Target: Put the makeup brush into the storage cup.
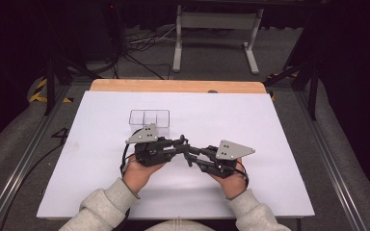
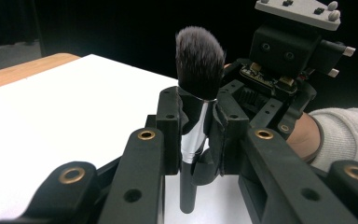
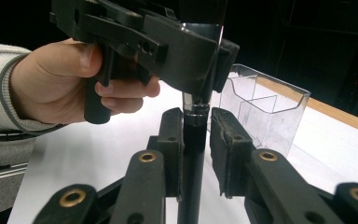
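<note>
A makeup brush [image 2: 199, 60] with dark bristles, a silver ferrule and a black handle stands upright between both grippers over the middle of the white table [image 1: 250, 120]. My left gripper [image 2: 198, 126] is shut on the ferrule just under the bristles. My right gripper [image 3: 196, 140] comes in from the opposite side and is shut on the black handle [image 3: 193, 154] lower down. In the high view the left gripper [image 1: 180, 143] and right gripper [image 1: 191, 153] meet tip to tip, with the brush [image 1: 182, 139] between them.
A clear plastic organiser [image 1: 149, 118] with three compartments stands just beyond the left gripper; it appears as the organiser [image 3: 265, 112] behind the brush. A wooden strip [image 1: 173, 85] runs along the table's far edge. Cables and a metal stand lie on the floor beyond.
</note>
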